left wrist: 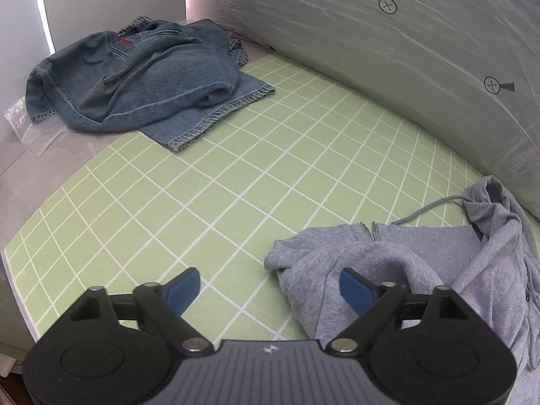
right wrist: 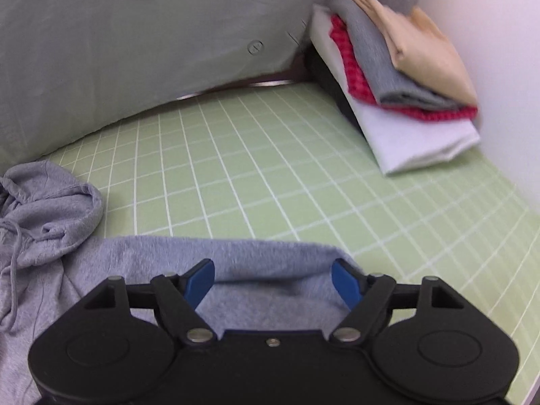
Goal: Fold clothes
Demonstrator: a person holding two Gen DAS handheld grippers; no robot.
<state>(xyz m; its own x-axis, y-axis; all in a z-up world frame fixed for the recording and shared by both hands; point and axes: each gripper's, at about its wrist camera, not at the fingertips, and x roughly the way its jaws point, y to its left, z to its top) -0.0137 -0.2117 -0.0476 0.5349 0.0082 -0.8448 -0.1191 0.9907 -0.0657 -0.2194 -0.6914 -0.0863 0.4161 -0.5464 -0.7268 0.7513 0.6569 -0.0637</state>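
A: Start close in. How does the left claw (left wrist: 270,285) stand against the grey hoodie (left wrist: 422,263)?

B: Its jaws are spread wide and grip nothing. One blue pad (left wrist: 354,290) hangs over the hoodie's near rolled edge; the other sits over bare green mat (left wrist: 236,175), just off the cloth. Whether the pad over the cloth touches it, I cannot tell.

A: And the right claw (right wrist: 272,281)?

B: Also wide open, holding nothing. It hangs over the hoodie (right wrist: 236,260), whose folded edge runs across just beyond both pads. The hoodie's fabric fills the space under and between them, but the pads do not pinch it.

A: Where does the rest of the hoodie lie?

B: In the right wrist view the hood (right wrist: 50,202) and its drawstring (right wrist: 15,246) bunch up on the hoodie's left side, on the gridded mat that covers the surface. In the left wrist view the zipper (left wrist: 373,233) shows at the hoodie's far edge.

A: Farther out from the hoodie?

B: Across the mat from it in the left view lies a crumpled heap of denim clothing (left wrist: 141,81), partly off the mat, with a clear plastic bag (left wrist: 23,125) beside it. In the right view, well beyond the hoodie, a stack of folded clothes (right wrist: 398,77) sits at the mat's far corner by a pale wall (right wrist: 489,33). A grey-green sheet (right wrist: 135,50) stands along the back.
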